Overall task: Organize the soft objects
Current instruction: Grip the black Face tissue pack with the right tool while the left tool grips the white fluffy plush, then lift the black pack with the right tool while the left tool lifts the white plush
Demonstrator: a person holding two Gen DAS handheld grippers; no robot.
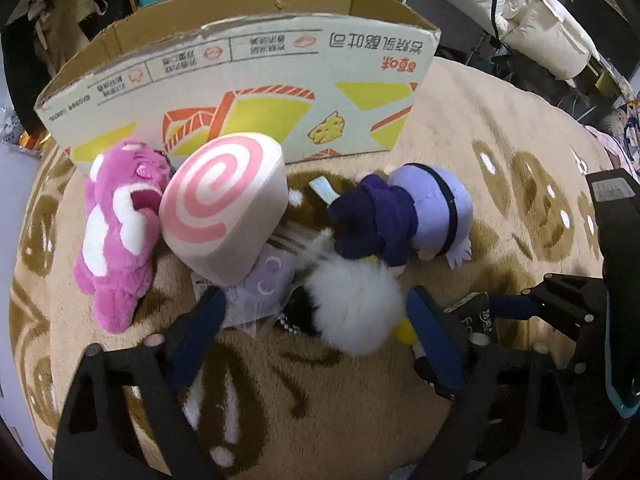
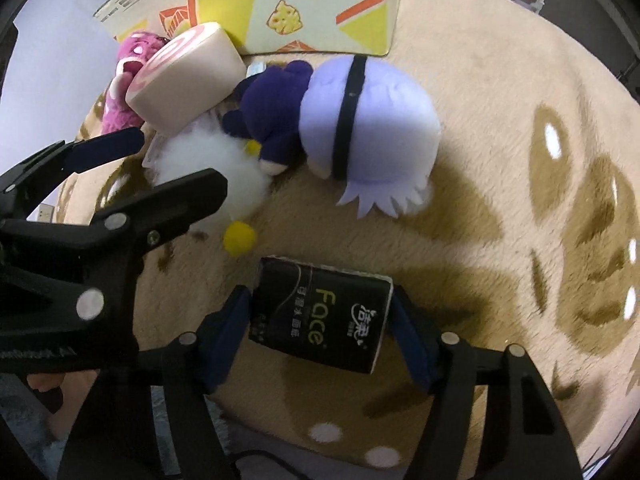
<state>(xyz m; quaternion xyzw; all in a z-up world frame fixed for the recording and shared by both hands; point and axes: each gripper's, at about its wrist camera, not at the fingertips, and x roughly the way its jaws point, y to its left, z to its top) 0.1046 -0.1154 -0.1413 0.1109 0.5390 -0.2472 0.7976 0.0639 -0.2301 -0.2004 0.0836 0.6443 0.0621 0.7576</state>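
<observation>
Soft toys lie on a beige rug in front of a cardboard box (image 1: 240, 80): a pink bear (image 1: 116, 232), a pink-swirl roll cushion (image 1: 224, 208), a small lilac packet (image 1: 268, 280), a white fluffy toy (image 1: 352, 308) and a purple doll (image 1: 404, 216). My left gripper (image 1: 316, 316) is open, its fingers on either side of the white fluffy toy and lilac packet. My right gripper (image 2: 320, 320) is shut on a black tissue pack (image 2: 320, 316), held just above the rug. The doll (image 2: 360, 120), cushion (image 2: 184, 84) and white toy (image 2: 216, 168) also show in the right wrist view.
The box (image 2: 320, 4) stands open at the rug's far side. The left gripper's fingers (image 2: 120, 144) reach in at the left of the right wrist view. White bedding (image 1: 548, 36) and shelves sit behind. Bare rug (image 2: 520, 120) spreads to the right.
</observation>
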